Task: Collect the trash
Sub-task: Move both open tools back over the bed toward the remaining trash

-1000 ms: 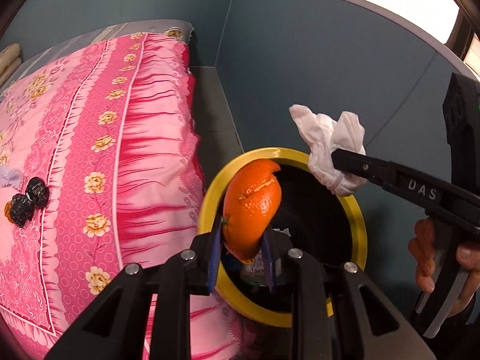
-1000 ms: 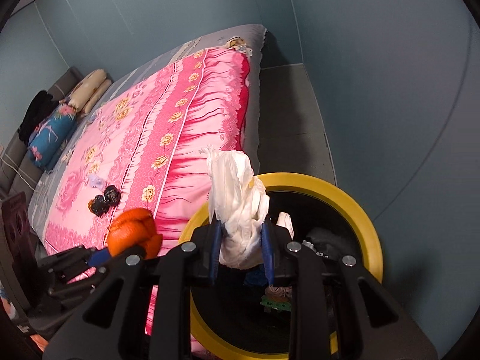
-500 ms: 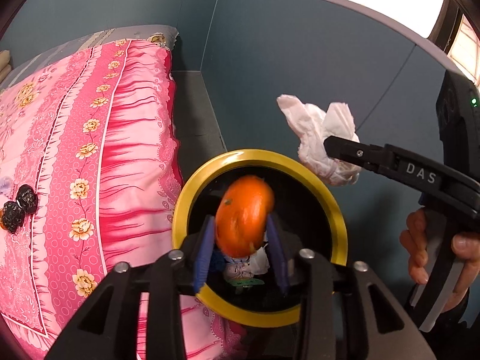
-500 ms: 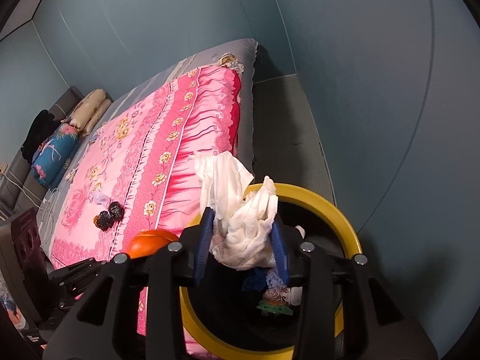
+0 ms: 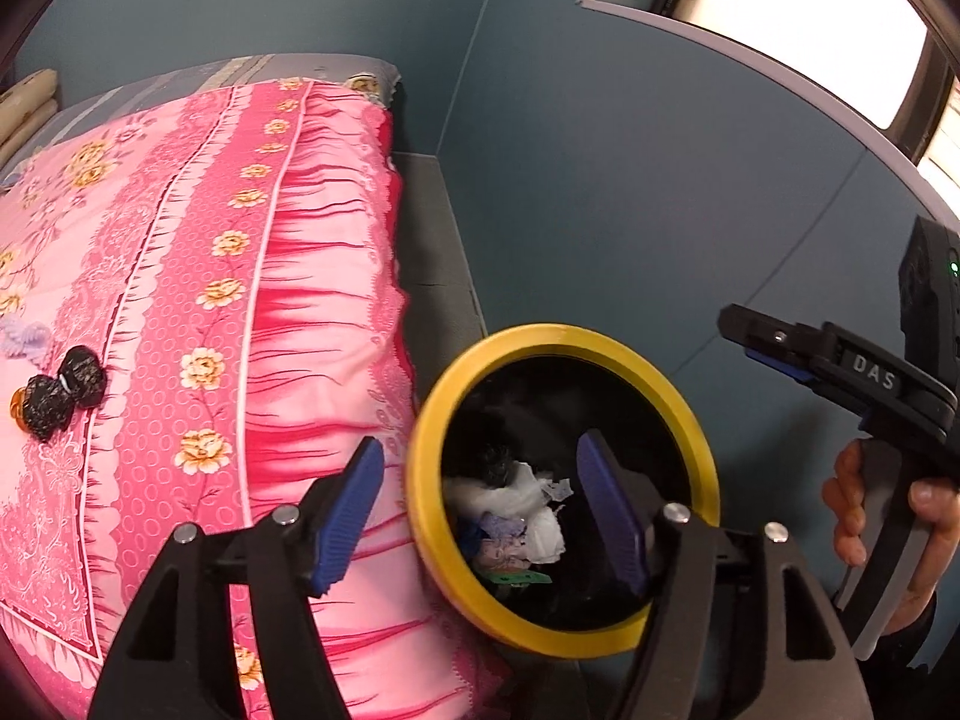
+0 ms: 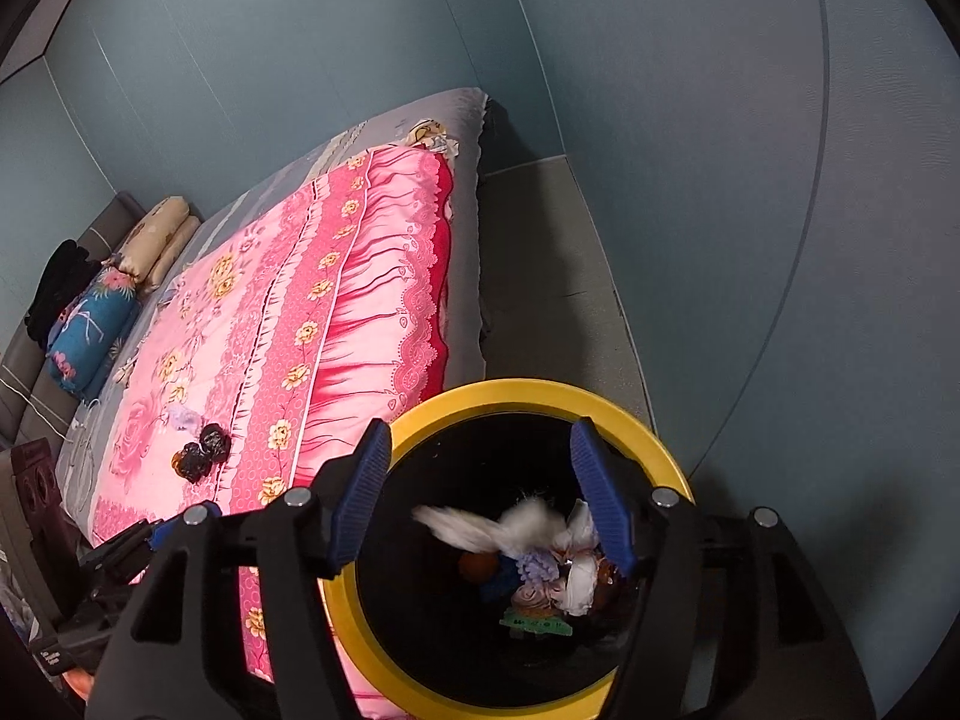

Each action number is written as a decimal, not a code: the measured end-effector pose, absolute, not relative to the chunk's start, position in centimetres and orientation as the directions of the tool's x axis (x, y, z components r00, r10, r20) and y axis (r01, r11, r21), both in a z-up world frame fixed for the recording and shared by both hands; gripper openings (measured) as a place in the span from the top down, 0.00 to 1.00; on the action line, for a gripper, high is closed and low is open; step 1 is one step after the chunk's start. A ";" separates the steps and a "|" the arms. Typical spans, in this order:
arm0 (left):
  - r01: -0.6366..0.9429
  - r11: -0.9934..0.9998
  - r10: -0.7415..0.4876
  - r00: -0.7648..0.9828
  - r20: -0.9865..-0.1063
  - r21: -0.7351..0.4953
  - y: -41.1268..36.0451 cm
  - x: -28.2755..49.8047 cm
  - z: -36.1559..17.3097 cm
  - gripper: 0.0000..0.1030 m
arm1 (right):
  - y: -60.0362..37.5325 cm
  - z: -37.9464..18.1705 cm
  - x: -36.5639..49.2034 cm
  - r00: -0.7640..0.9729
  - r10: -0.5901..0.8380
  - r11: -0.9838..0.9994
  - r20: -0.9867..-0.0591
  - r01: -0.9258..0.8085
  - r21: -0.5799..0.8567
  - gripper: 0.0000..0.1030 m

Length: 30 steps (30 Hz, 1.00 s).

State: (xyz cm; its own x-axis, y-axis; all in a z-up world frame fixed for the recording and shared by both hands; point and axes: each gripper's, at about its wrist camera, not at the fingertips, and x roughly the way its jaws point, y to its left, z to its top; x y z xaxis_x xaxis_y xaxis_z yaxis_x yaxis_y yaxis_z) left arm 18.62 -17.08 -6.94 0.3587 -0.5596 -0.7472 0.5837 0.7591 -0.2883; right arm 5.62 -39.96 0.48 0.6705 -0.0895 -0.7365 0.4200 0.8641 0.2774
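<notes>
Two black tongs with blue pads, left (image 5: 480, 516) and right (image 6: 480, 492), opening, empty, above yellow-rimmed black bin (image 6: 528, 393); white crumpled tissue (image 6: 522, 525), blurred, perhaps falling, inside. Dark wrappers (image 6: 201, 459) at ten o'clock on pink floral bed (image 6: 312, 324).

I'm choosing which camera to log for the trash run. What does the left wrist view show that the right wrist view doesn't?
Left wrist only: a bright window at upper right, and the person's hand on the right tool, seen from the side.

Right wrist only: pillows at the bed's far end, a blurred white tissue dropping in the bin, and an orange piece among the rubbish.

Both: the yellow-rimmed bin holding trash, the pink bedspread, two dark wrappers on it, and each camera's own tool, opening with nothing between its pads.
</notes>
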 end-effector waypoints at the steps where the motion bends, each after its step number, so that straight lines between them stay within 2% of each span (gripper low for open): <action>1: 0.577 0.765 -0.556 0.364 -0.747 -0.287 -16.7 18.8 -7.0 0.38 | -39.8 0.5 5.8 0.672 -0.085 0.867 -0.736 0.414 0.278 0.41; 5: 0.551 0.783 -0.546 0.385 -0.744 -0.289 -15.3 19.7 -7.0 0.32 | -39.1 0.7 6.6 0.688 -0.057 0.879 -0.724 0.378 0.290 0.37; 17: 0.427 0.857 -0.482 0.473 -0.737 -0.287 -8.6 23.1 -6.4 0.24 | -33.5 1.3 11.6 0.708 0.036 0.931 -0.705 0.232 0.281 0.31; 19: 0.400 0.872 -0.465 0.489 -0.738 -0.284 -7.0 23.9 -6.4 0.24 | -32.4 1.2 12.5 0.708 0.056 0.935 -0.704 0.209 0.285 0.27; 30: 0.243 0.935 -0.352 0.541 -0.764 -0.259 0.7 28.4 -7.6 0.24 | -24.9 0.0 18.8 0.665 0.170 0.960 -0.727 0.054 0.273 0.26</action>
State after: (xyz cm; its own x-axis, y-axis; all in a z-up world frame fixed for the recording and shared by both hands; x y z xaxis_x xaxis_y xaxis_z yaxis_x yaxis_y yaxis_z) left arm 28.37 0.73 -7.59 0.5410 -0.3521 -0.7638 0.2433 0.9348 -0.2587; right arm 18.84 -24.92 0.00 0.6649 0.1695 -0.7275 0.0542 0.9604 0.2733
